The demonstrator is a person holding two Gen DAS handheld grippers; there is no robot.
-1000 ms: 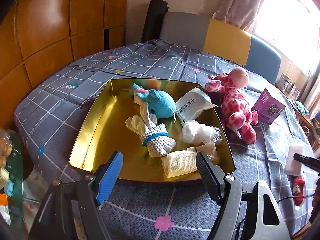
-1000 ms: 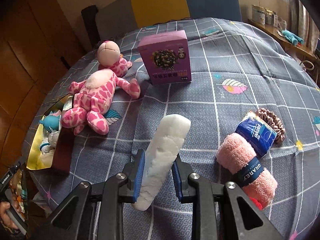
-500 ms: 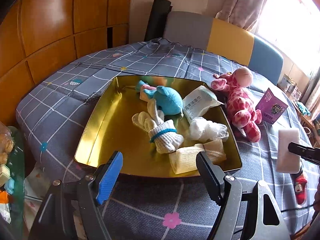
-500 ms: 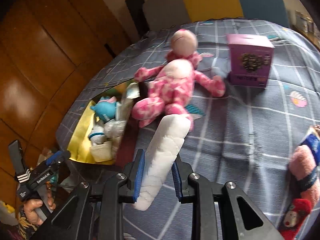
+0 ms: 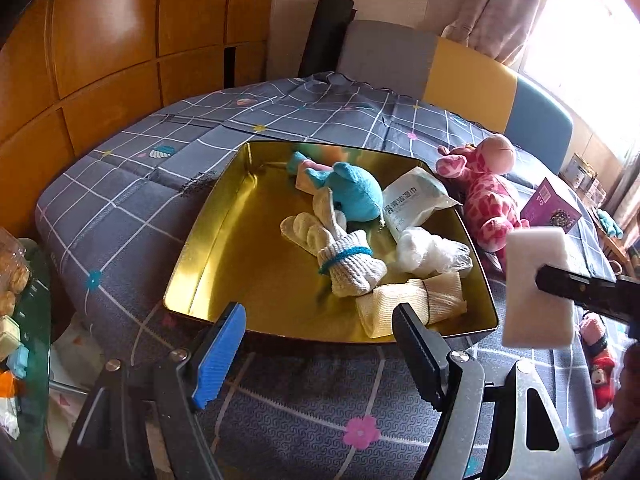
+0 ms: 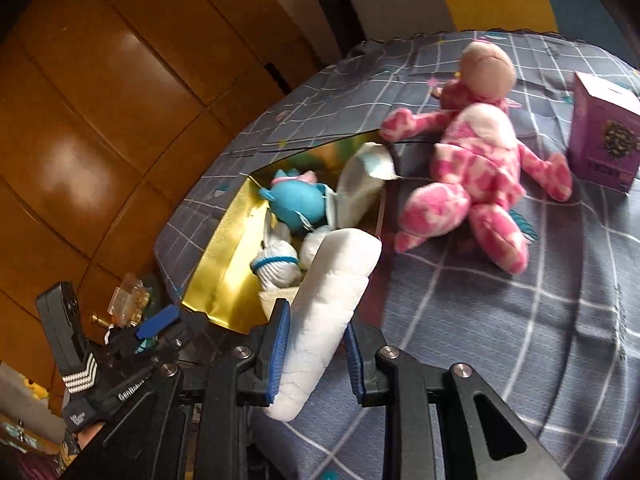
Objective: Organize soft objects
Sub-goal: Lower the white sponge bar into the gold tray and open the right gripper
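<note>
A white sponge block [image 6: 330, 304] is clamped between the blue pads of the right gripper [image 6: 316, 344], standing up and tilted away from the camera; it is carried in the air just beside the near right corner of the gold tray [image 5: 208, 252], not yet inside it. In the left wrist view the same sponge [image 5: 536, 280] is seen at the right edge, pinched by a black finger

The left gripper [image 5: 320, 344] is held with its jaws wide apart and nothing between them, poised above the grey checked cloth [image 5: 120, 200] at the tray's near rim

Noted inside the tray, on its right half: a blue plush toy [image 5: 356, 196], a rolled white glove with a blue band [image 5: 344, 264], a white packet of wipes [image 5: 412, 204], a clear bag with white filling [image 5: 428, 256], and a cream bandage roll [image 5: 408, 304] against the near wall. The tray's left half is bare metal

A pink spotted plush giraffe [image 6: 476, 164] is lying on the cloth just beside the tray's right wall, outside it. A purple box [image 6: 604, 132] is standing upright further right. A small red plush figure [image 5: 600, 364] is seen on the cloth at the far right edge
</note>
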